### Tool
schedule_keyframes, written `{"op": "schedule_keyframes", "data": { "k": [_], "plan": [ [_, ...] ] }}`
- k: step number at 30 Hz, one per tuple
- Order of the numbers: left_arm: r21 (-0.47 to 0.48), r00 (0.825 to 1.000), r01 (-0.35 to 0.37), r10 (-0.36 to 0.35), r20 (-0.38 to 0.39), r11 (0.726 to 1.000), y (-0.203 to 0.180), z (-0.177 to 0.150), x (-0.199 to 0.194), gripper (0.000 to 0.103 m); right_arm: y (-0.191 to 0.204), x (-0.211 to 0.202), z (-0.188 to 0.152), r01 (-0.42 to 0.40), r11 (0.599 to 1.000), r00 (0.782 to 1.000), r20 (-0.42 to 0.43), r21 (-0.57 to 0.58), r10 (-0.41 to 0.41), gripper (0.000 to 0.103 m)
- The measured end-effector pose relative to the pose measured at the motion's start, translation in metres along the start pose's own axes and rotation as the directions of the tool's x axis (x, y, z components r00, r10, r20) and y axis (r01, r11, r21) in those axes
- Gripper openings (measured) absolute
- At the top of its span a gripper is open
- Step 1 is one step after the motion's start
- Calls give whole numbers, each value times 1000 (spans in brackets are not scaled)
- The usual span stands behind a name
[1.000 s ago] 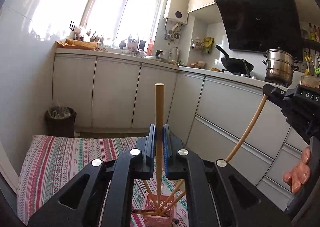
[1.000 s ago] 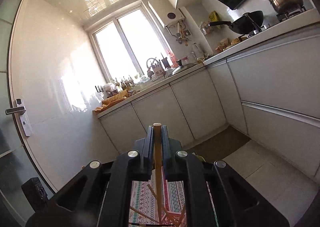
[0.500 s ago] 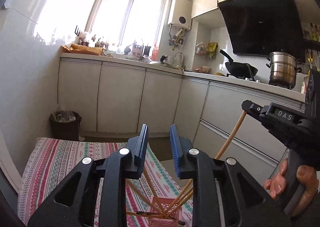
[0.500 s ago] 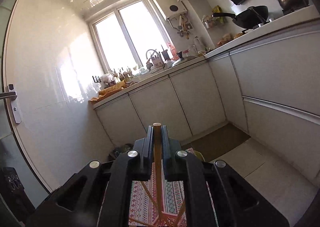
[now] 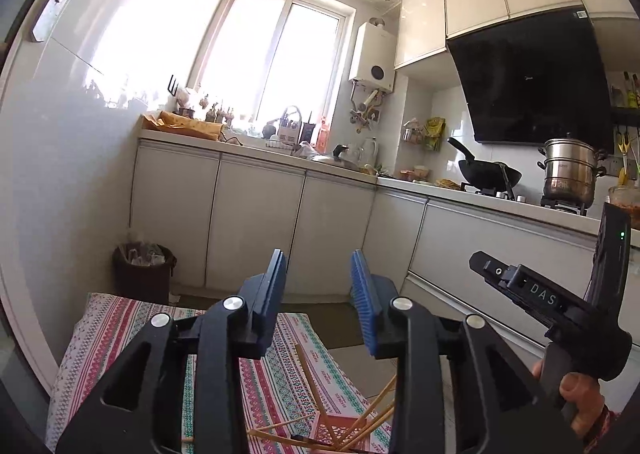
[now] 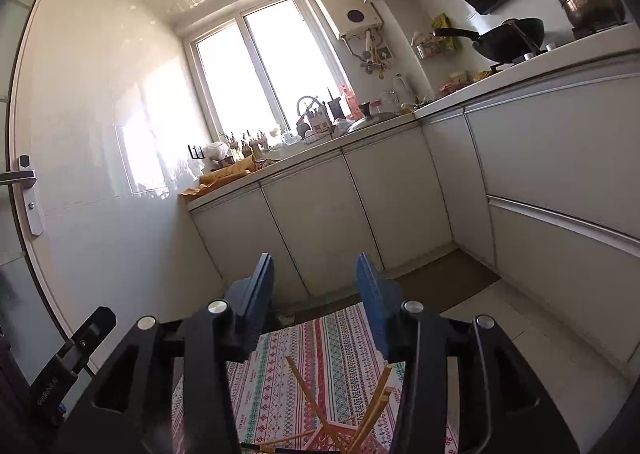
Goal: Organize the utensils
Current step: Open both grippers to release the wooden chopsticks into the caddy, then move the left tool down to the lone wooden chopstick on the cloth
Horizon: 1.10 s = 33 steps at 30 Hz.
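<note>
A pink slotted holder (image 5: 334, 432) stands on the striped cloth (image 5: 280, 382) low in the left wrist view, with several wooden chopsticks (image 5: 310, 382) leaning out of it. It also shows in the right wrist view (image 6: 340, 439) with its chopsticks (image 6: 306, 390). My left gripper (image 5: 318, 278) is open and empty above the holder. My right gripper (image 6: 314, 280) is open and empty above it too. The right gripper's body (image 5: 560, 314) shows at the right of the left wrist view, held by a hand.
White kitchen cabinets (image 5: 256, 230) run along the far wall and right side. A dark waste bin (image 5: 142, 270) stands on the floor at the left. A wok (image 5: 486, 172) and a steel pot (image 5: 570, 170) sit on the stove.
Both grippers held a chopstick upright a second ago. The left opened first, then the right; both chopsticks now rest in the holder. Both grippers have lifted and tilted up.
</note>
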<state>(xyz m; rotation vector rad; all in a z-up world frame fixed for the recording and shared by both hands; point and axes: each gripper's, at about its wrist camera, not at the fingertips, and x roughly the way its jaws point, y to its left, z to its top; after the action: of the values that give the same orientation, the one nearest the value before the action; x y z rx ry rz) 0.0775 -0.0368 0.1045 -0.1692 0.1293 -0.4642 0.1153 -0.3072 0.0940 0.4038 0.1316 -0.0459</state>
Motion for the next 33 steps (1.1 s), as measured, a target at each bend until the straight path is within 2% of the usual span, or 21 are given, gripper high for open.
{"op": "schedule_keyframes", "data": {
  "k": [3,6,8,12,14,16,17,19,21,22,23,24,25,26,27,28,29,30,31,33],
  "plan": [
    [-2,1000,-4,4,7,1000,2,2,-4,32,0,-5,1,-3,1000,1000,2,6,3,44],
    [-5,1000,-10,11,15,1000,5,5,-9,32,0,-11,2,-9,1000,1000,8,14,8,52],
    [-11,1000,-17,17,19,1000,8,7,-12,36,0,-15,1,-14,1000,1000,9,20,14,63],
    [-35,999,-41,43,33,999,19,13,-21,41,-3,-24,-1,-26,998,1000,13,51,26,80],
    [-59,996,-74,76,35,996,29,17,-26,54,-9,-31,-4,-38,995,999,21,88,36,91],
    [-118,991,-132,135,21,984,45,20,-30,83,-17,-41,-10,-48,991,999,27,127,45,94],
    [-145,986,-164,165,0,976,55,20,-30,87,-22,-47,-15,-47,988,999,25,145,44,95],
    [-166,965,-250,231,-126,954,79,15,-18,87,-33,-56,-28,-40,983,999,5,182,40,96],
    [-204,922,-299,227,-314,932,109,-1,4,87,-46,-61,-44,-29,974,999,-38,223,38,96],
    [-244,885,-311,186,-427,918,128,-17,19,87,-53,-62,-52,-21,970,997,-64,241,38,96],
    [-277,837,-328,141,-529,903,145,-37,33,87,-60,-60,-60,-13,966,994,-97,259,40,96],
    [-311,772,-362,95,-629,879,161,-61,48,86,-67,-58,-68,-4,961,991,-129,276,41,96],
    [-338,698,-408,50,-714,848,176,-87,62,85,-72,-54,-73,5,957,987,-155,291,42,96],
    [-363,629,-455,5,-777,813,188,-113,72,83,-77,-50,-78,13,952,983,-179,305,43,96],
    [-381,556,-514,-40,-830,769,199,-140,81,75,-81,-45,-81,20,949,979,-200,316,46,96],
    [-396,508,-551,-81,-857,734,207,-162,88,58,-83,-43,-83,21,946,976,-212,323,50,96],
    [-407,477,-571,-114,-871,713,211,-179,94,52,-85,-42,-83,21,945,976,-213,325,52,96],
    [-406,454,-589,-129,-882,699,213,-192,99,42,-88,-43,-83,23,945,977,-210,327,49,96],
    [-404,440,-605,-136,-888,686,214,-203,105,33,-91,-44,-82,26,942,978,-206,334,46,96],
    [-415,434,-632,-144,-889,655,217,-215,115,24,-102,-44,-81,35,932,976,-212,361,45,96]
  ]
}}
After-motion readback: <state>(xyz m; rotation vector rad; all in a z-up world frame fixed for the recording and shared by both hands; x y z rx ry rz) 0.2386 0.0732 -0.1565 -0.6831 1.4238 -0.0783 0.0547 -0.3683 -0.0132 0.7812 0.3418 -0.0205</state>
